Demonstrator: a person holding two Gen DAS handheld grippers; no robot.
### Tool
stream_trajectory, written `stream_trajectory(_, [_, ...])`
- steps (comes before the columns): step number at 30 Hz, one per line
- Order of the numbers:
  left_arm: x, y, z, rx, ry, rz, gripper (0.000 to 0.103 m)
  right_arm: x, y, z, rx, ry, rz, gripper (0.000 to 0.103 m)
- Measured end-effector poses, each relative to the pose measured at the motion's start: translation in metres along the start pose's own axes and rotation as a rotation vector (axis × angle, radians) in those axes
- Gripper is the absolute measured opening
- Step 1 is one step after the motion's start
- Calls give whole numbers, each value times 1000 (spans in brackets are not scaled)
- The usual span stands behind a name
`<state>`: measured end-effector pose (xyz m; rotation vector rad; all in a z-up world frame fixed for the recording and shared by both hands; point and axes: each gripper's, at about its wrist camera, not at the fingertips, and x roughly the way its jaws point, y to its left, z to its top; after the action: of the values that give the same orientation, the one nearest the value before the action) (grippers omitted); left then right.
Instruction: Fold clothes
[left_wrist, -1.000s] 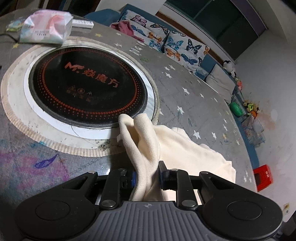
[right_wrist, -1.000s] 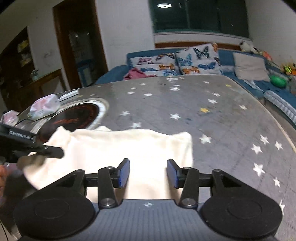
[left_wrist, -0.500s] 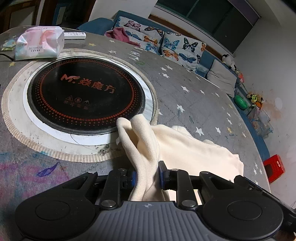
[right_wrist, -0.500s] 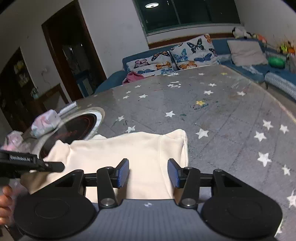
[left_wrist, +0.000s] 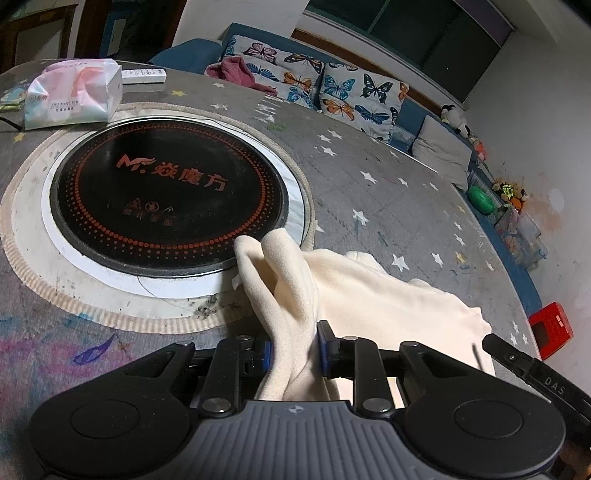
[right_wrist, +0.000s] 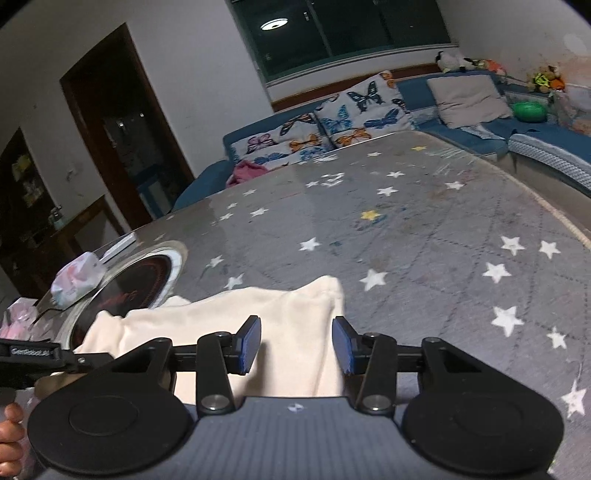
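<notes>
Two low claw-mounted views, shared garment (left_wrist: 369, 291)

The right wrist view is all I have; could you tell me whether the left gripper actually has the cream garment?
Observer: Yes, the left gripper is shut on a bunched fold of the cream garment.
Operator: Thank you. What lies ahead of it?
Observer: A round black cooktop; the raised fold sits at its near rim.
Operator: And the right gripper?
Observer: The right gripper is open above the garment's right end.
</notes>
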<state>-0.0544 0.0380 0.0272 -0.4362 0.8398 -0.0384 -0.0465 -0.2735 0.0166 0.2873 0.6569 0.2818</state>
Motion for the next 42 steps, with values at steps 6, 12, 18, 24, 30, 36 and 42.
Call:
stream_trajectory(6, [2,-1,1,20,-4,3,25,11,-2,-3,-9,18,-2,28])
stream_trajectory(12, [0,-9,4,53,-7,13,19,8,2,-3,16,4,23,11])
stream_trajectory(18, [-7,-35,17,123,-36,-29,17,-18,7,10,0,-86,12,11])
stream_trajectory(24, [3,-76,22,200,-39,-57,17,-39,0,26,-20,-149,-44,10])
stream_trajectory(30, [15,-114,24,248,-23,-88,17,-56,-18,40,-11,-185,-111,10])
stream_trajectory(36, [30,-145,22,288,2,-118,17,-67,-39,49,-1,-207,-165,10])
stream_trajectory(42, [48,-173,16,332,21,-135,17,-62,-65,58,2,-196,-231,10])
